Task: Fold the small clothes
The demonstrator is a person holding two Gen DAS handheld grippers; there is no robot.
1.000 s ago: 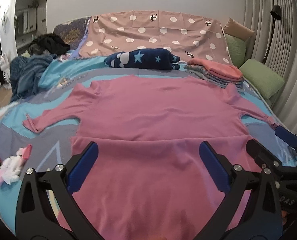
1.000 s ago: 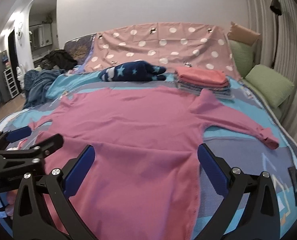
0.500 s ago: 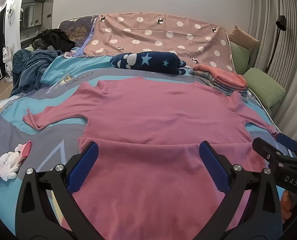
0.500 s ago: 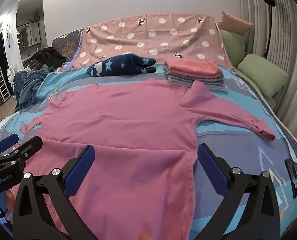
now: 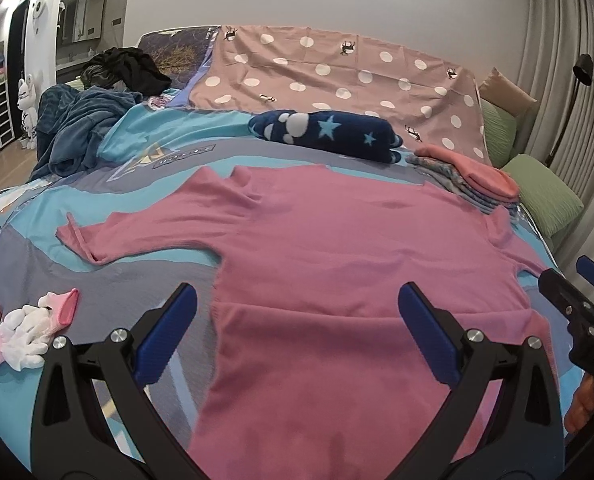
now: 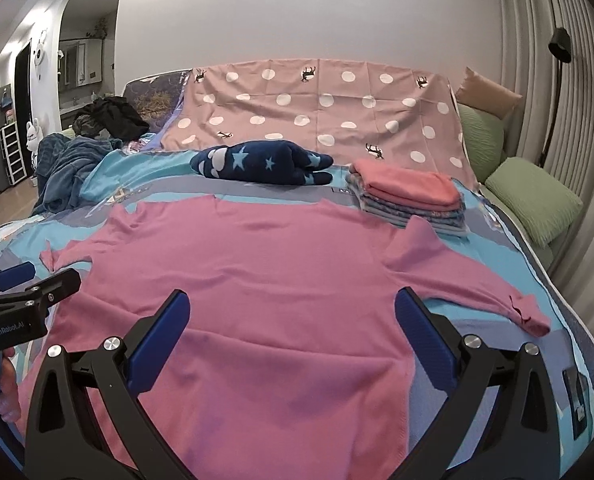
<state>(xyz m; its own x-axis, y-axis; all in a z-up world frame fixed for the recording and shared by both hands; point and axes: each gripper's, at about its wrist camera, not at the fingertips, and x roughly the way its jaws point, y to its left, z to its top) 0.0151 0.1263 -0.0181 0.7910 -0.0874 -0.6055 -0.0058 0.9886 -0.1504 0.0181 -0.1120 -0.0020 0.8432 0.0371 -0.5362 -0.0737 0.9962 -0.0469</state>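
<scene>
A pink long-sleeved shirt [image 5: 337, 264] lies spread flat on the bed, sleeves out to both sides; it also shows in the right wrist view [image 6: 257, 280]. My left gripper [image 5: 297, 308] is open and empty above the shirt's lower left part. My right gripper [image 6: 293, 312] is open and empty above the lower right part. Each gripper appears at the edge of the other's view. A stack of folded clothes [image 6: 409, 196] sits at the back right.
A navy star blanket [image 6: 265, 164] lies behind the shirt. A dotted pink cloth [image 6: 317, 108] covers the headboard. Green pillows [image 6: 533, 204] line the right edge. A blue blanket pile [image 5: 85, 128] and a small pink-white garment [image 5: 33, 332] lie at the left.
Both grippers have risen and drawn slightly apart, staying open. The left view has shifted leftward. The shirt has not moved.
</scene>
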